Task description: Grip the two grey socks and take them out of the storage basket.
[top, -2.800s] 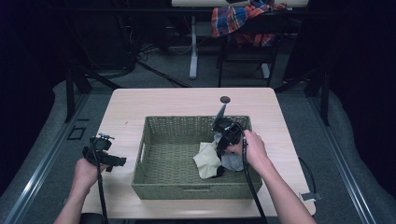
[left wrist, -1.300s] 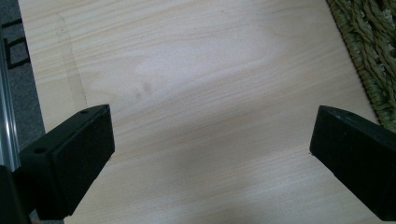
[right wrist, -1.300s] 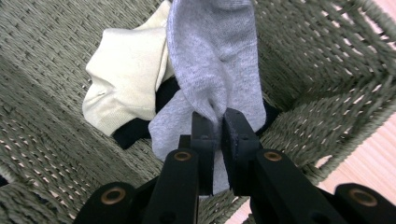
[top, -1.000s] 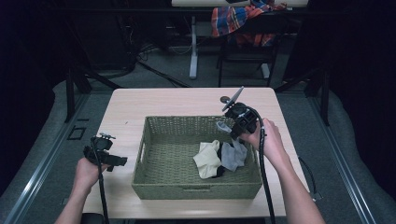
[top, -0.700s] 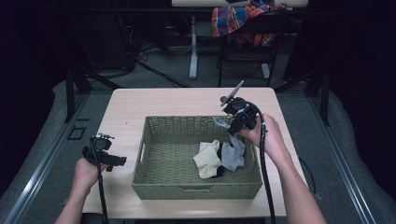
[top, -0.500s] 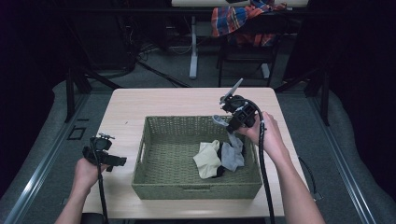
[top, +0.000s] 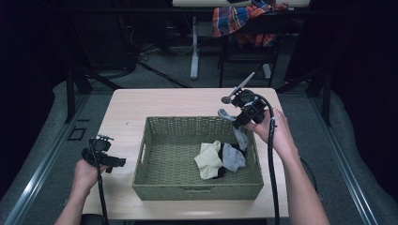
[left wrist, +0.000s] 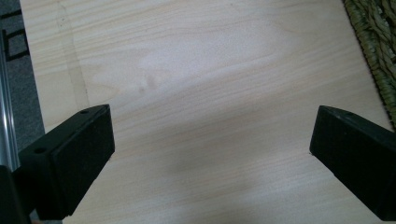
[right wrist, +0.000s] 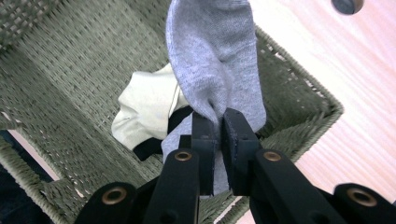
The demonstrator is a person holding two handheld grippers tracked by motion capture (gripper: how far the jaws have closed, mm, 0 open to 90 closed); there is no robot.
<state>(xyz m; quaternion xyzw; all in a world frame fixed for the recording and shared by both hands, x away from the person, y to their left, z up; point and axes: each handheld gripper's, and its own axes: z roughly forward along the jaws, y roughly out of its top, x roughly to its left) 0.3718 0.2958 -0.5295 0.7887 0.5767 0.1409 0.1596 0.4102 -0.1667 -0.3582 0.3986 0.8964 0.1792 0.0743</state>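
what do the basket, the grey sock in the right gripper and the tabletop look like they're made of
Basket: woven fibre, maybe seagrass or wicker, matte olive green; the plaited strands show. Grey sock: soft knit fabric, probably cotton blend; fine ribbed texture, hangs limp from the shut right gripper. Tabletop: pale wood or wood-look laminate, smooth, with visible grain lines.

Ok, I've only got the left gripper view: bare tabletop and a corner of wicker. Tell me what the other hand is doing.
Observer: The right claw is shut on a grey sock, held above the basket.
Operator: Say what's left in the basket.
Observer: A cream sock, another grey piece and something black under them, bunched toward the basket's right side.
Operator: Check the table beyond the basket.
Observer: A small dark round thing lies on the table just past the basket's far rim.
Operator: Confirm my own claw.
Observer: In the high view the left claw sits over the table's left edge, short of the basket.
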